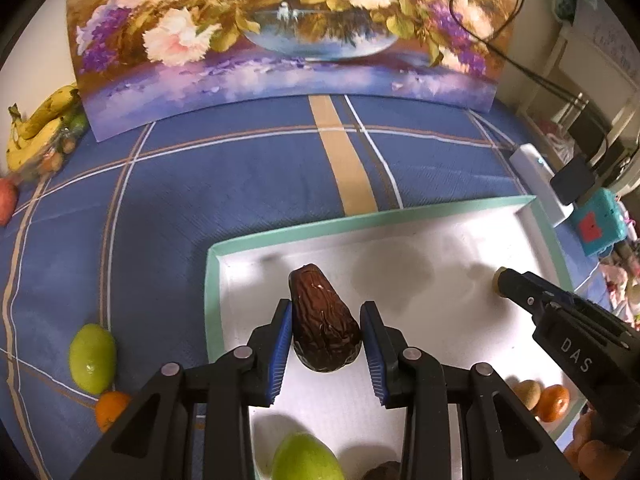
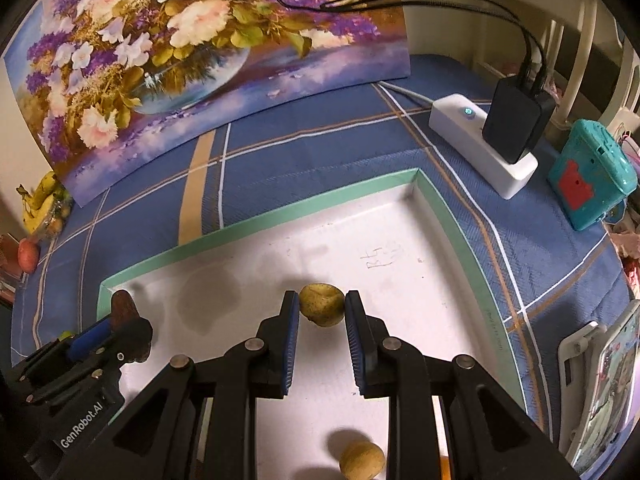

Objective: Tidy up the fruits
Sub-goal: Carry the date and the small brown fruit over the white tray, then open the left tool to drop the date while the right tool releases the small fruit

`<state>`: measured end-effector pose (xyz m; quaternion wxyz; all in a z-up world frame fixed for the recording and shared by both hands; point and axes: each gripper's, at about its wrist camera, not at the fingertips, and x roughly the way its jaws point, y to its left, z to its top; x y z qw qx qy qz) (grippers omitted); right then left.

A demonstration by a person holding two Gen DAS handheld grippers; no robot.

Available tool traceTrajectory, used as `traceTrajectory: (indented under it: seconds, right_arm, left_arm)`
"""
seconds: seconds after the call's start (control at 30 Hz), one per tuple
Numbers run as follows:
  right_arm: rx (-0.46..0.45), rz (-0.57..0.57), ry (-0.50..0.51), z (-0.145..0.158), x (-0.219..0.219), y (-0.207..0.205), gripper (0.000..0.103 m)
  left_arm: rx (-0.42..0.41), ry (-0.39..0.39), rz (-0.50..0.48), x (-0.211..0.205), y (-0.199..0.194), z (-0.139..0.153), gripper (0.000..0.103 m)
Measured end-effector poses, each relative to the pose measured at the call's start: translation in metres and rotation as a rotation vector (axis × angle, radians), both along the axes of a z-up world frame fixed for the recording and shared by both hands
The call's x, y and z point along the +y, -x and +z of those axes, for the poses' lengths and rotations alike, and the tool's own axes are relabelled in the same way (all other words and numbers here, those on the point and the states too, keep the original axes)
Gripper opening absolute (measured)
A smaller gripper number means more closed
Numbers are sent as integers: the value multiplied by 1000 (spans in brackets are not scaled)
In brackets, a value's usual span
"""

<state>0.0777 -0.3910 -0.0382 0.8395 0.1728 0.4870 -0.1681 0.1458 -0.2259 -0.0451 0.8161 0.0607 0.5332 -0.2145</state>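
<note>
We're over a blue plaid tablecloth [image 1: 240, 184] w/ a shallow white tray, mint-green rimmed [image 1: 360, 216], in front of us. Nearest: left gripper [image 1: 325, 312] is clamped on a dark brown wrinkled avocado-shaped fruit [image 1: 324, 320], held just above the tray floor at its left end; right gripper [image 2: 322, 308] is clamped on a small yellow-brown speckled fruit [image 2: 322, 304], also above the tray, more to the middle. A 2nd small tan fruit [image 2: 362, 460] already lies in the tray below it, plus a green lime-like fruit [image 1: 304, 460]. Further out on the cloth: another green lime [image 1: 93, 358] and an orange [image 1: 110, 410], still outside. Far back: a floral painting [image 1: 280, 32], bananas [image 1: 36, 132]. Step, we judge: placing both fruits. Next: lower until they rest, open both sets of jaws, then fetch the lime and orange.
</note>
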Motion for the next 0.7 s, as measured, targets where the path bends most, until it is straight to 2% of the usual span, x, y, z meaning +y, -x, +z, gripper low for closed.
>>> traceTrajectory:
  seconds: [0.1,0.5,0.7]
  right_arm:
    - [14,1,-7,-6,-2,-1,24]
    - [17,1,-2,-6,-2,0,25]
    - [20,2,1,-5,-1,0,28]
  left_arm:
    - [13,-16,0,0,-1,-8,36]
    - [33,-18,16,5,-1,-6,38]
    - [22,-21,12,12,2,6,44]
